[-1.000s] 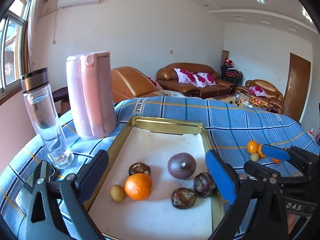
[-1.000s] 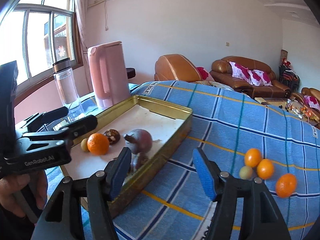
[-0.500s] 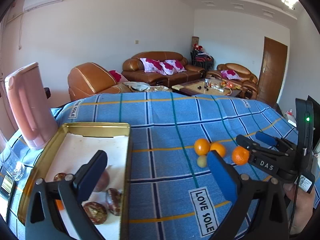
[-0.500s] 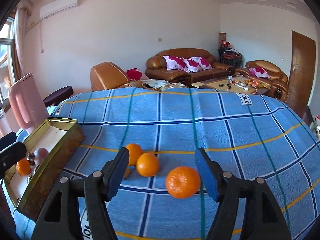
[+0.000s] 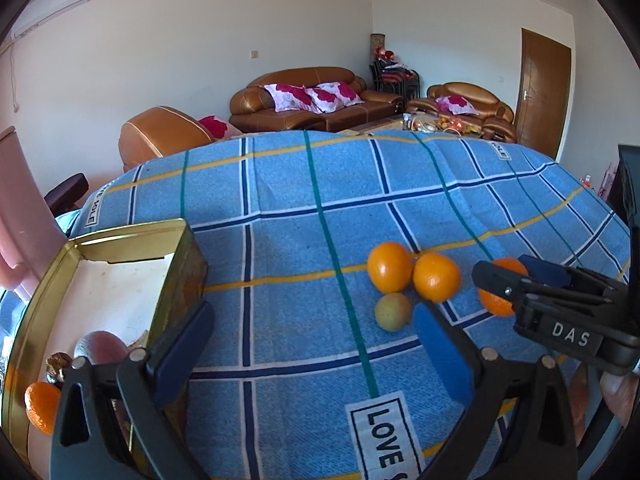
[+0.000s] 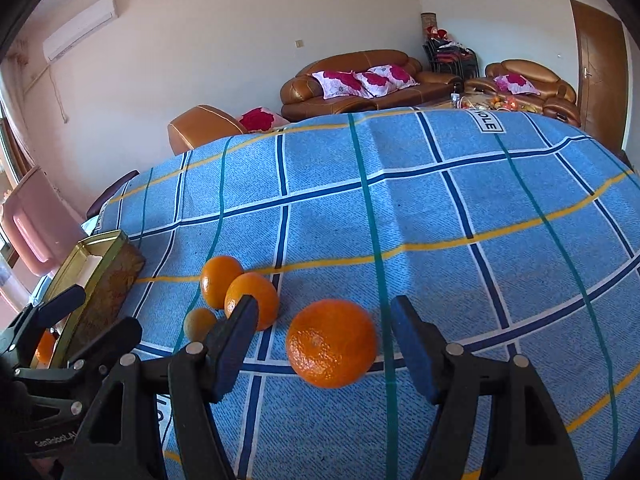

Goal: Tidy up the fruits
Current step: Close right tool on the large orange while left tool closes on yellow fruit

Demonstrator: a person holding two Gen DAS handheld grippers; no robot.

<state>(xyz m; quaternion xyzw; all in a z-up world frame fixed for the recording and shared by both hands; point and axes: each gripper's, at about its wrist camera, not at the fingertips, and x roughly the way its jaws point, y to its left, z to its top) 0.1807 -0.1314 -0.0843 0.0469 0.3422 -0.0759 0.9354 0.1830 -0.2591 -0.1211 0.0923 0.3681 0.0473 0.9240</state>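
Note:
Three oranges and a small yellow-green fruit [image 5: 393,312] lie loose on the blue checked cloth. Two oranges [image 5: 390,267] [image 5: 436,277] touch each other. The third orange [image 6: 332,342] sits apart on the cloth between the fingers of my right gripper [image 6: 326,346], which is open with a gap on each side. My left gripper [image 5: 312,348] is open and empty, just right of the gold tray [image 5: 120,236] and short of the fruit cluster. In the tray lie an orange [image 5: 42,406], a purple fruit [image 5: 100,346] and a dark nut-like piece [image 5: 56,362], partly hidden by the left finger.
A pink kettle [image 6: 36,228] stands behind the tray at the far left. The cloth stretches bare beyond the fruit to the table's far edge. Brown sofas [image 5: 312,100] and a door [image 5: 544,92] are in the background. A hand [image 5: 616,392] holds the right gripper.
Both grippers have swung right, away from the tray and towards the loose fruit. The right gripper has come down around the single orange. The left gripper has left the tray.

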